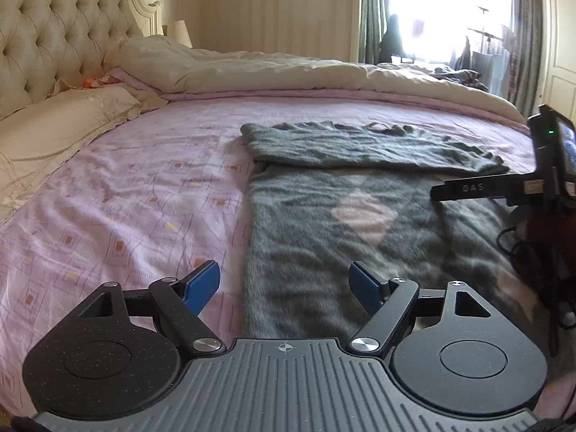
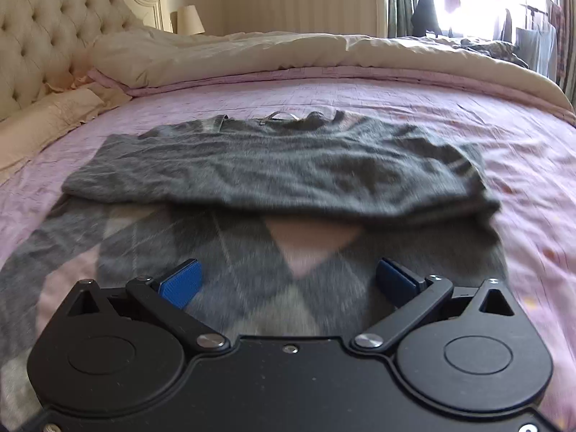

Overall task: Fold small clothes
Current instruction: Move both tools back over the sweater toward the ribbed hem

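A grey knitted sweater (image 1: 324, 223) with pink and pale diamonds lies flat on the pink bed sheet (image 1: 126, 187). Its sleeves are folded across the chest as a grey band (image 2: 273, 176) near the collar. My left gripper (image 1: 284, 284) hovers open over the sweater's left edge near the hem, nothing between its blue pads. My right gripper (image 2: 288, 282) is open just above the sweater's lower body (image 2: 252, 270), also holding nothing. In the left wrist view the right gripper's black body (image 1: 540, 180) shows at the right edge.
A cream duvet (image 1: 288, 72) is bunched along the far side of the bed. A tufted headboard (image 1: 54, 25) and a pillow (image 1: 61, 118) are at the left. Dark clothes (image 1: 457, 73) lie at the far right corner, by a bright window with curtains (image 1: 374, 10).
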Available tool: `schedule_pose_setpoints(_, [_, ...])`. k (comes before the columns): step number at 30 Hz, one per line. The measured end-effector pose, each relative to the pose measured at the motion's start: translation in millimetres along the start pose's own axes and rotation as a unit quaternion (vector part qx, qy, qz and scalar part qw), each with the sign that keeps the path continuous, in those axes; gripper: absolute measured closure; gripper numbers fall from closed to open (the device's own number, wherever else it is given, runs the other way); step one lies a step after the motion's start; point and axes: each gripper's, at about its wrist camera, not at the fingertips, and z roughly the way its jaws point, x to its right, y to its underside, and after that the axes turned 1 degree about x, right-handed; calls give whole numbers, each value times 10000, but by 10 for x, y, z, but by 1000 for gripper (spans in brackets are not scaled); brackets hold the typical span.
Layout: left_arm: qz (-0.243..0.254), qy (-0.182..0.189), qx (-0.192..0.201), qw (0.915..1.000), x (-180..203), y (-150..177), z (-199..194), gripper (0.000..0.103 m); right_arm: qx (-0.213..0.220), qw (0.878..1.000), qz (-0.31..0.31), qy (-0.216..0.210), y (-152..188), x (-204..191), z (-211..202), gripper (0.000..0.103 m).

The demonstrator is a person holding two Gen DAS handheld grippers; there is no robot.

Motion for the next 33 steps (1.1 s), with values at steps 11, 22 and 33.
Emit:
schedule_pose_setpoints(11, [48, 81, -185, 9998, 37, 329, -115, 25, -419, 9990, -1, -148, 659, 12, -919, 1])
schedule_pose_setpoints(22, [-153, 195, -308, 9992, 1, 604, -238, 25, -337, 9947, 926, -295, 1137, 112, -1675, 1])
schedule_pose_setpoints(33, [-177, 409, -326, 9985, -24, 627, -242, 17, -197, 9811, 1876, -421, 1271, 473, -1830, 0])
